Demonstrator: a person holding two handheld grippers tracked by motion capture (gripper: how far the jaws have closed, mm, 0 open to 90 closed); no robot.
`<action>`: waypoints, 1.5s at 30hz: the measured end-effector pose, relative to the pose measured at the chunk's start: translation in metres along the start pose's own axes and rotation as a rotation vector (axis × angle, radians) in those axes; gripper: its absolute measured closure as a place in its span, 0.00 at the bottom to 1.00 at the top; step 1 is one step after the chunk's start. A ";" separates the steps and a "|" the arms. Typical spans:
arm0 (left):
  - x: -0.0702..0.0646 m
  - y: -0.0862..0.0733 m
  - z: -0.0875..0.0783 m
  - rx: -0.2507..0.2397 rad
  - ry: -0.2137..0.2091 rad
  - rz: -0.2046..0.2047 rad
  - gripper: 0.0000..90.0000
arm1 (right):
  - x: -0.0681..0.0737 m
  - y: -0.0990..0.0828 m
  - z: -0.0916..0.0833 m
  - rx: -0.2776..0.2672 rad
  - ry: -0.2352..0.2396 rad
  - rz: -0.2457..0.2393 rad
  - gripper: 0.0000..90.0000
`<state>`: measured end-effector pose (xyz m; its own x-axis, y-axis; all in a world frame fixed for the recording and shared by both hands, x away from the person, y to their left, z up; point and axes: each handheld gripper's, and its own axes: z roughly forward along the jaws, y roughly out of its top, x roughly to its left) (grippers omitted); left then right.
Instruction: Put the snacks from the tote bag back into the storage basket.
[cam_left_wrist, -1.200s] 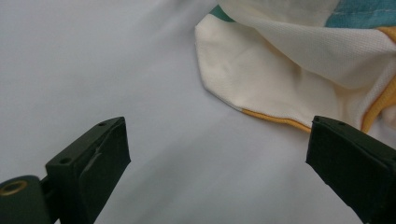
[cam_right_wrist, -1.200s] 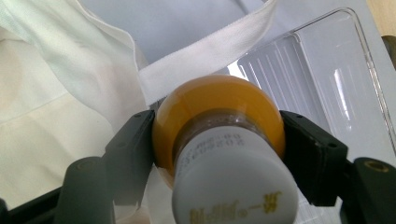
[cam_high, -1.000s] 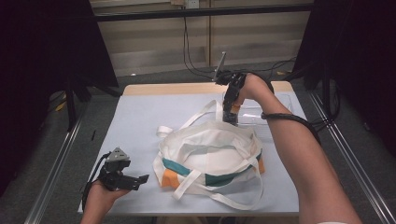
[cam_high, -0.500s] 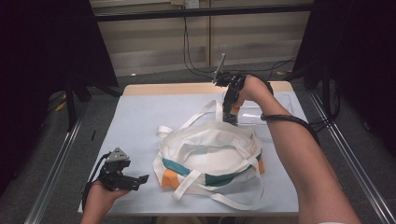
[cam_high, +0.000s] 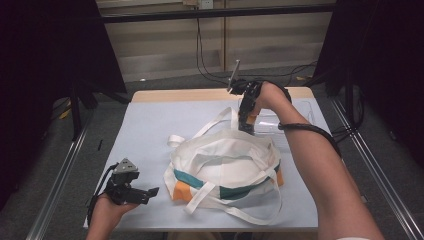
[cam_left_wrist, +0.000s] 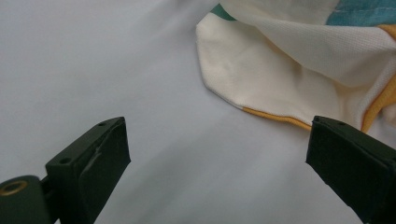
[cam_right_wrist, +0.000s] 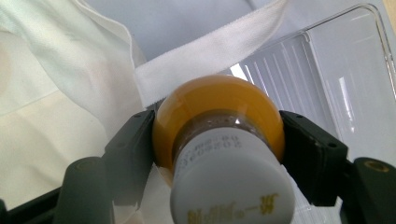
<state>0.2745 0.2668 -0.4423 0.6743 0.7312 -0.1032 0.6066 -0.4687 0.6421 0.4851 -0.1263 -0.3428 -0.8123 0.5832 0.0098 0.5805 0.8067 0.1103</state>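
Two grippers are at work over a table (cam_high: 150, 125) covered in pale blue. At the upper centre of the high view, the right gripper (cam_high: 246, 125) points down at the far rim of a white cloth bag (cam_high: 225, 160), its tips partly lost against the fabric. Its own view shows the jaws clamped on a small bottle (cam_right_wrist: 219, 116) of orange drink with a white cap; the cap is cut off at the bottom edge, and the print on it is too blurred to read. Behind the bottle lie a white bag strap (cam_right_wrist: 210, 56) and a clear plastic tray (cam_right_wrist: 336, 79), which runs off the right side of the frame. In the high view that tray is hard to make out, mostly hidden by the forearm. The left gripper (cam_high: 142, 192) rests at the lower left, apart from the bag, jaws spread wide with nothing between them. Its view shows a corner of the bag, cream with teal and orange trim, cut off at the upper right.
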 end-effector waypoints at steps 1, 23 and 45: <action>0.000 0.000 0.000 0.000 0.000 0.000 0.06 | 0.000 0.000 0.000 -0.001 -0.001 -0.001 0.34; -0.002 -0.001 0.001 0.000 0.012 -0.002 0.06 | -0.001 -0.006 -0.002 -0.042 -0.009 0.005 0.29; -0.002 -0.001 0.001 0.003 0.005 0.002 0.06 | 0.000 -0.020 -0.011 -0.044 -0.014 0.055 0.17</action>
<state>0.2727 0.2655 -0.4433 0.6733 0.7327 -0.0987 0.6070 -0.4716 0.6396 0.4730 -0.1436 -0.3339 -0.7784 0.6277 0.0031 0.6207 0.7689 0.1535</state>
